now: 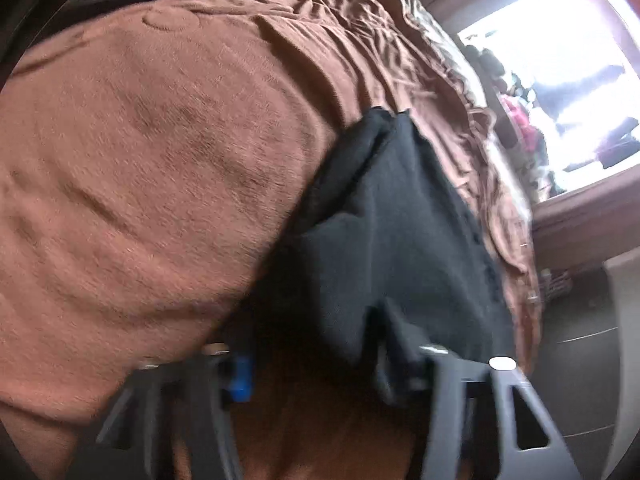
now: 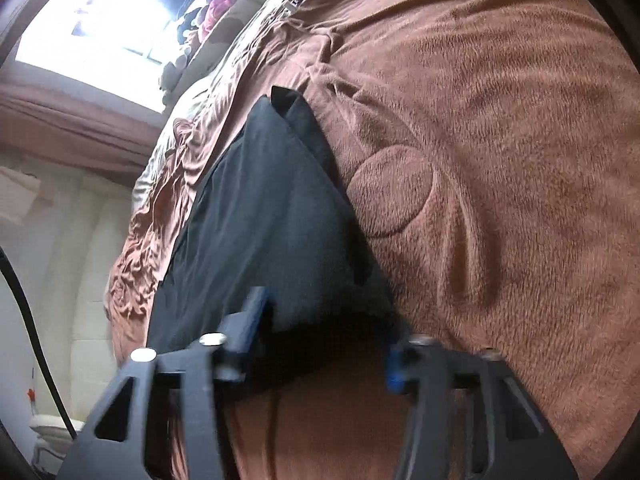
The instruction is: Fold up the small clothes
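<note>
On brown blanket (image 1: 140,140): both claws part-open, straddling black garment (image 1: 380,220).

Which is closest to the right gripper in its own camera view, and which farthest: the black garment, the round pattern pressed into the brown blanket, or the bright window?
1. Black garment: right at the right gripper, between its fingers.
2. Round pattern: on the brown blanket, just right of the garment.
3. Bright window: top left, beyond the bed.
</note>
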Tool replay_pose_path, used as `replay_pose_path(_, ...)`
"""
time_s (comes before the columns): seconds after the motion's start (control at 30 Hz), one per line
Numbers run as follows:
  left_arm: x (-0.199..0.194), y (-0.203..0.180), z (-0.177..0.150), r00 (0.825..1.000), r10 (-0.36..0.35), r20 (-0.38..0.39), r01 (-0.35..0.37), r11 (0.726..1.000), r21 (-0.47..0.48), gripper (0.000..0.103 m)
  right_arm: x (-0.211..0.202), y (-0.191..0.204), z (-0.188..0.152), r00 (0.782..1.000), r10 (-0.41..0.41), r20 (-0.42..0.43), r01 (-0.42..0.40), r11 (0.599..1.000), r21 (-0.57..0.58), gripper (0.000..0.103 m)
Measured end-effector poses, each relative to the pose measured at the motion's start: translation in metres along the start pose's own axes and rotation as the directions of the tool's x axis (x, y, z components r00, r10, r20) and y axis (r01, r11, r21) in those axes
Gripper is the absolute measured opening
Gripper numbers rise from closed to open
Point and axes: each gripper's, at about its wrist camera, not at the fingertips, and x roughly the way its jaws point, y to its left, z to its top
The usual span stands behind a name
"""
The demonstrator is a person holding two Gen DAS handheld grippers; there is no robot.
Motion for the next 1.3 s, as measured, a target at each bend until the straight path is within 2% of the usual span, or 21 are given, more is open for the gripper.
replay_pose_path(0.03, -0.001, 0.001, 0.0, 1.0, 0.022, 0.007, -0.022, 1.0, 0.005, 0.021, 0.0, 0.0, 0.0, 1.0, -0.008, 0.006, 0.008, 1.0, -0.005, 0.021)
replay_pose_path(0.17, -0.009, 0.008, 0.002, 0.999, -0.003, 0.033, 0.002, 1.0, 0.008, 0.017, -0.005, -0.005, -0.001, 0.999, 0.017, 0.031, -0.017, 1.0, 0.004, 0.012)
replay_pose_path(0.33, -0.008, 0.021, 0.004, 0.999, -0.035, 0.025, 0.035, 0.999, -0.026, 0.016, -0.013, -0.011, -0.01, 0.998, 0.021, 0.053, -0.023, 0.999, 0.025, 0.01)
replay_pose_path(0.5, -0.033, 0.007, 0.004, 0.996, -0.066, 0.066, 0.062, 0.997, 0.053, 0.015, -0.028, -0.002, -0.011, 0.996, 0.045, 0.072, -0.045, 0.999, -0.011, 0.009)
replay_pose_path(0.6, -0.047, 0.003, 0.004, 0.994, -0.08, 0.072, 0.075, 0.995, 0.067, 0.015, -0.041, 0.006, -0.014, 0.994, 0.06, 0.087, -0.056, 0.997, -0.044, 0.009)
replay_pose_path(0.7, -0.059, 0.004, 0.001, 0.993, -0.091, 0.078, 0.085, 0.993, 0.079, 0.015, -0.051, 0.014, -0.021, 0.995, 0.04, 0.091, -0.032, 0.996, -0.088, 0.009)
replay_pose_path(0.97, -0.081, 0.012, -0.019, 0.994, -0.094, 0.058, 0.089, 0.992, 0.085, 0.015, -0.079, 0.009, -0.038, 0.996, 0.035, 0.077, -0.028, 0.996, -0.088, 0.009)
replay_pose_path(1.1, -0.095, 0.021, -0.034, 0.994, -0.105, 0.042, 0.1, 0.99, 0.103, 0.015, -0.098, 0.009, -0.048, 0.998, -0.008, 0.064, 0.017, 0.991, -0.132, 0.009)
replay_pose_path(1.3, -0.101, 0.035, -0.05, 0.995, -0.094, 0.018, 0.092, 0.989, 0.113, 0.015, -0.122, 0.004, -0.061, 0.999, -0.019, 0.03, 0.023, 0.988, -0.15, 0.009)
